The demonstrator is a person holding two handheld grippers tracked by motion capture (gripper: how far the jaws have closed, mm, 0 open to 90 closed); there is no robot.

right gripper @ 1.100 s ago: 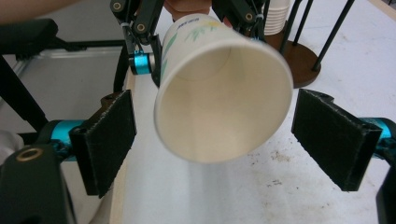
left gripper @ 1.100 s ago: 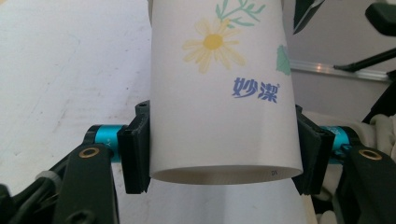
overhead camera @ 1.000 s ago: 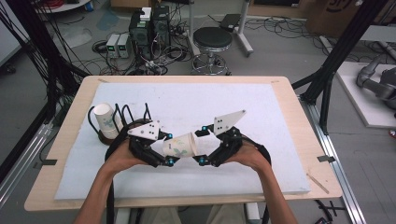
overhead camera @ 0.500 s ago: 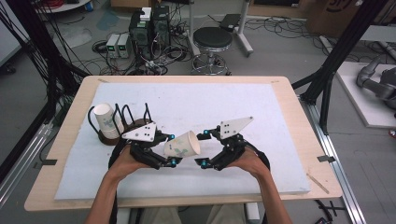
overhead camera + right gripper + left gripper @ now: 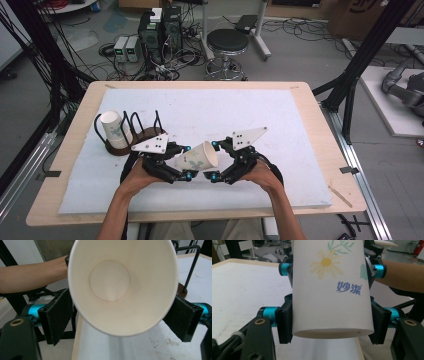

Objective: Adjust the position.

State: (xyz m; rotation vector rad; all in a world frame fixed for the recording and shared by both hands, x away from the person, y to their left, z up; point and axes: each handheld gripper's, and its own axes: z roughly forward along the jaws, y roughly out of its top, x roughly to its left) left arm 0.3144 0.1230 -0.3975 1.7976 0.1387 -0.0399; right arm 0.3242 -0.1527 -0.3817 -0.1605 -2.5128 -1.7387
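A white paper cup (image 5: pixel 197 157) with a daisy print lies on its side in the air between my two grippers, above the front of the white mat (image 5: pixel 250 115). My left gripper (image 5: pixel 188 162) is shut on it near the base. In the left gripper view both pads press the cup (image 5: pixel 329 290) just above its bottom rim. My right gripper (image 5: pixel 214 160) faces the mouth. In the right gripper view the cup (image 5: pixel 120 285) shows its bare inside, and the pads (image 5: pixel 58 315) stand spread beside the round, unbent rim, with a sliver of gap at the left one.
At the mat's left a dark wooden rack (image 5: pixel 135 137) with black wire loops holds a second, similar cup (image 5: pixel 114 130) on its leftmost loop. Beyond the table's far edge stand a stool (image 5: pixel 227 42) and boxes with cables on the floor.
The cup between the grippers has tipped so that its mouth now faces up and to the right. Both hands have hardly shifted.
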